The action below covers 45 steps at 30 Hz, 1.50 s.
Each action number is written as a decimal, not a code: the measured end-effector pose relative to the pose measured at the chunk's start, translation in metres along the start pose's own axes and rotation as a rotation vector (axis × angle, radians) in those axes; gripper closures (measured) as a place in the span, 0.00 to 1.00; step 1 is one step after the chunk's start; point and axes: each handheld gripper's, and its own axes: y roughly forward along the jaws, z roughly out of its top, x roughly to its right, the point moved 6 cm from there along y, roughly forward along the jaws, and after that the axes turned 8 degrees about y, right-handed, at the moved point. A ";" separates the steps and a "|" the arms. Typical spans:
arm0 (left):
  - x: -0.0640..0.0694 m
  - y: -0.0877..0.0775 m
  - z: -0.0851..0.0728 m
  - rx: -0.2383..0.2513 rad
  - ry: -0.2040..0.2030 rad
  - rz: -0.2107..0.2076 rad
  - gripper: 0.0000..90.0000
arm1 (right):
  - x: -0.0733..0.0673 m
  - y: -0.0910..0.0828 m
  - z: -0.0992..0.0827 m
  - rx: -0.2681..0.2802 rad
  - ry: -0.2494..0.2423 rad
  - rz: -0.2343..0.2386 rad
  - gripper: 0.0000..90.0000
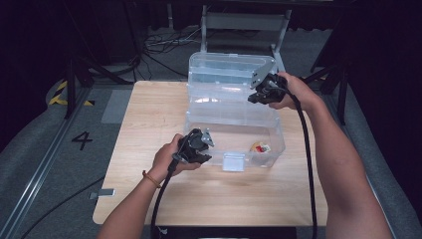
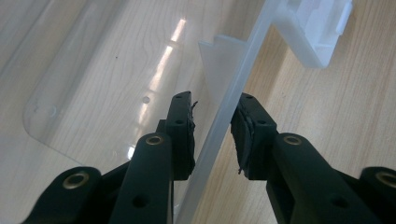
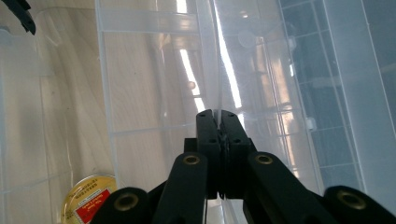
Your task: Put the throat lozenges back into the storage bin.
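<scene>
A clear plastic box (image 1: 234, 122) stands on the wooden table (image 1: 149, 124), its lid (image 1: 224, 69) raised behind it. A small round yellow tin with a red label (image 1: 260, 147) (image 3: 88, 198) lies on the box floor at the right. My left gripper (image 1: 205, 143) (image 2: 212, 105) straddles the box's front-left rim (image 2: 219, 126). Its jaws stand open, with a gap between the inner pad and the wall. My right gripper (image 1: 256, 97) (image 3: 217, 114) is at the lid's right end, shut on a thin clear edge of the lid (image 3: 215, 60).
A white latch (image 1: 234, 162) (image 2: 317, 28) hangs on the box's front wall. A grey metal frame (image 1: 244, 22) and loose cables (image 1: 164, 42) lie beyond the table's far edge. Bare wood stretches left of and in front of the box.
</scene>
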 end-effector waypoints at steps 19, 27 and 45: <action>0.000 0.000 0.000 0.002 0.001 0.007 0.77 | -0.017 -0.008 -0.003 0.005 -0.029 0.014 0.99; 0.000 0.000 0.000 0.003 0.001 0.010 0.77 | -0.024 -0.011 -0.006 0.026 -0.030 0.025 0.98; 0.001 0.001 0.000 0.005 0.014 0.028 0.76 | -0.043 -0.016 -0.015 0.074 -0.032 0.020 0.98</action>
